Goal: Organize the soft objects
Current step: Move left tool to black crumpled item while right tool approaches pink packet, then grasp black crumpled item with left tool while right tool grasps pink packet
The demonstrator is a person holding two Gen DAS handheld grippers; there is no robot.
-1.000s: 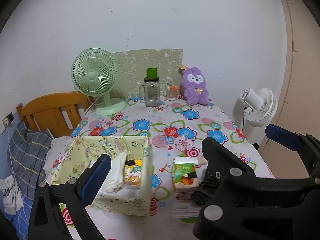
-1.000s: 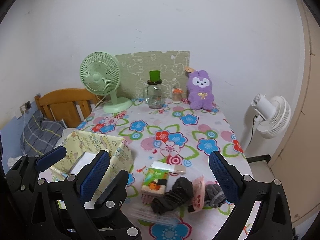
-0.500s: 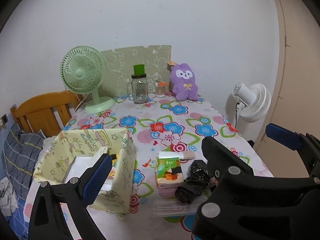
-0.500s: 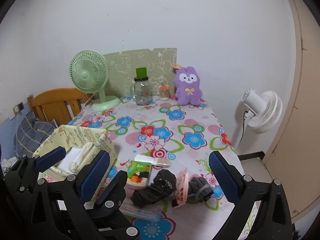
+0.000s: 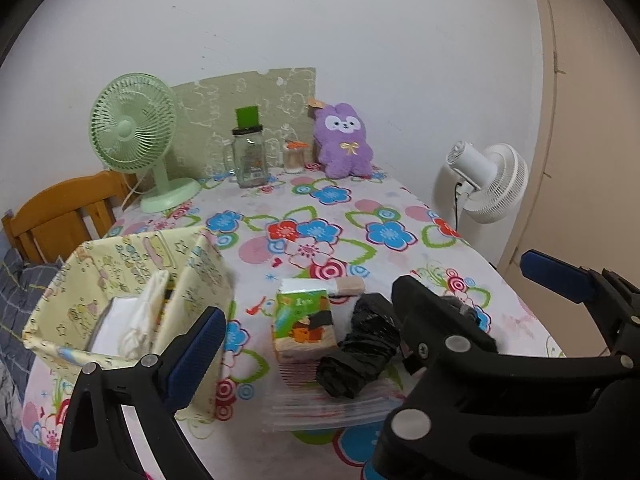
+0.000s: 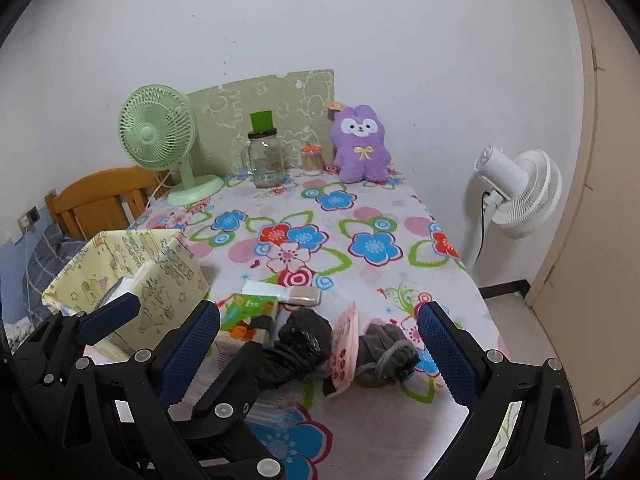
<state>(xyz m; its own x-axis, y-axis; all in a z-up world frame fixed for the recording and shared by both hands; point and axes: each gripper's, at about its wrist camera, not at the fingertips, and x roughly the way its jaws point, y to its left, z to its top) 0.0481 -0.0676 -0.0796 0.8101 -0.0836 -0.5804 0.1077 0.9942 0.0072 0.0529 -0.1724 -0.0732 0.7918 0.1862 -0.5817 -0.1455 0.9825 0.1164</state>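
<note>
Cloth dominates the near end of the flowered tablecloth (image 6: 372, 216): a crinkled black bundle (image 6: 298, 350) is lying with its long axis running diagonally from near left to far right, and a knitted grey roll (image 6: 384, 354) is sitting to its right, a flat pink packet (image 6: 344, 350) standing between them. A soft-sided yellow printed fabric box (image 5: 120, 292) is holding folded white cloth on the left. Both the left gripper (image 5: 372, 332) and the right gripper (image 6: 320, 356) are hovering with jaws spread wide, gripping nothing.
</note>
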